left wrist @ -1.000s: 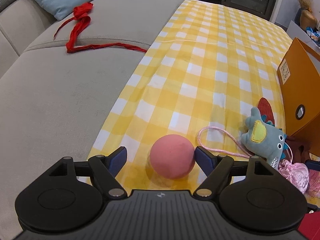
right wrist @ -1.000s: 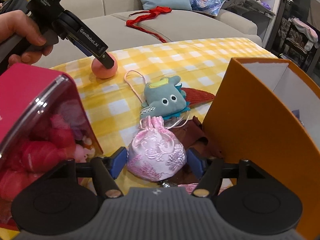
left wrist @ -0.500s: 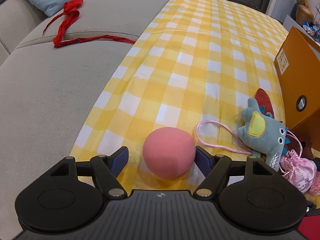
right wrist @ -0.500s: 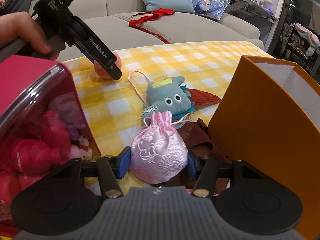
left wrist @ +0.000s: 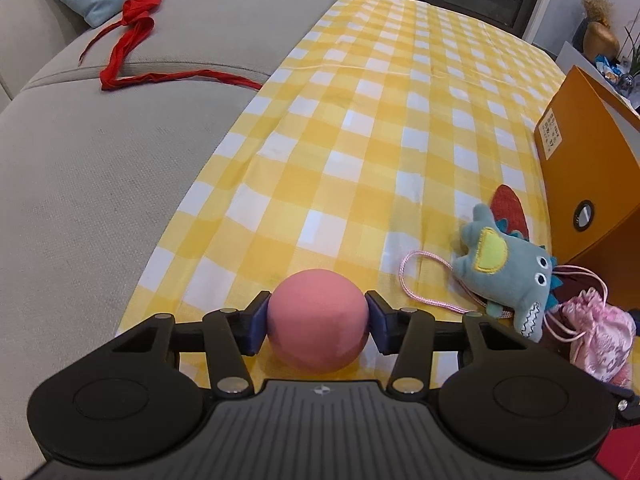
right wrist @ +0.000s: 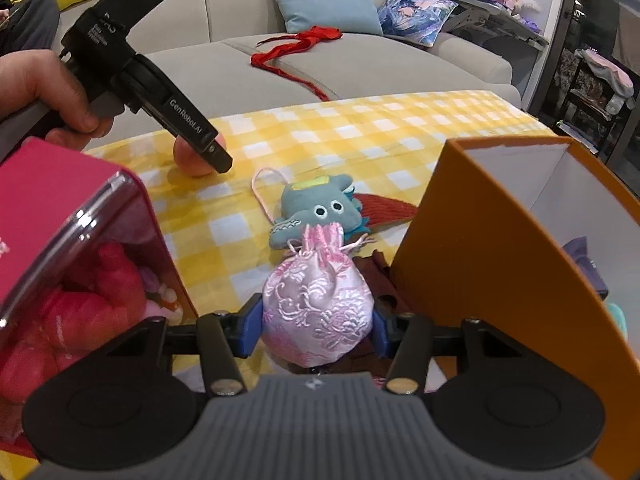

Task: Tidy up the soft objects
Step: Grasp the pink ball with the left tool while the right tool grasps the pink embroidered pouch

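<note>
2 grips now form: left tongs [left wrist: 318, 320], wide a second ago, are closing onto the pink ball [left wrist: 318, 320] on the checked surface [left wrist: 360, 140], right tongs [right wrist: 318, 328] clamp the pink pouch [right wrist: 318, 308], so lifting can follow.

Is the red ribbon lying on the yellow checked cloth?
No, the red ribbon lies on the grey sofa, beside the yellow checked cloth, with only its far end reaching the cloth's edge.

From my right camera the pink ball [right wrist: 198, 160] sits mostly behind the left gripper [right wrist: 218, 160]. The orange box [right wrist: 500, 248] runs off the frame's right edge. Something teal inside it, perhaps plush, I can't identify.
</note>
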Demonstrator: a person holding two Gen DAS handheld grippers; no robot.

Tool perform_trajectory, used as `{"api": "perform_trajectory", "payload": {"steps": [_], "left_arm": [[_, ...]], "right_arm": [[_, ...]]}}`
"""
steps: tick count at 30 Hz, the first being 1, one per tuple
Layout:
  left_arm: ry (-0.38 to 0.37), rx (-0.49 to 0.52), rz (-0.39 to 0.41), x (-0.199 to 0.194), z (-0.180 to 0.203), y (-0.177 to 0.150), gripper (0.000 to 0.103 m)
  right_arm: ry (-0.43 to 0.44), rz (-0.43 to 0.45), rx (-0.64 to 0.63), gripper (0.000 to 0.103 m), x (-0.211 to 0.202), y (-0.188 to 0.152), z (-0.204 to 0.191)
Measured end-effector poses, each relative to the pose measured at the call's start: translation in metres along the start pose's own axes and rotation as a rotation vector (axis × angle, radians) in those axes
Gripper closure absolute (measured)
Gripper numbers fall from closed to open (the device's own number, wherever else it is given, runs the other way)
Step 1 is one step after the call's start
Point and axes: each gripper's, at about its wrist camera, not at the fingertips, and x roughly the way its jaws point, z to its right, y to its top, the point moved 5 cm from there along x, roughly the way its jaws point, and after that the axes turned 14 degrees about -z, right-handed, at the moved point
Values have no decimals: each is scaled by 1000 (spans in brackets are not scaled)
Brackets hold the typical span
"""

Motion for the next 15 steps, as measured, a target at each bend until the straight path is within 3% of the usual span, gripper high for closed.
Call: {"api": "perform_trajectory", "payload": {"steps": [8, 15], "left_arm": [[-20, -9, 25, -19, 3, 3, 46], [-45, -15, 60, -38, 7, 6, 46]], "right_arm": [[-36, 41, -25, 51, -27, 5, 1], [-79, 130, 21, 51, -71, 17, 18]]}}
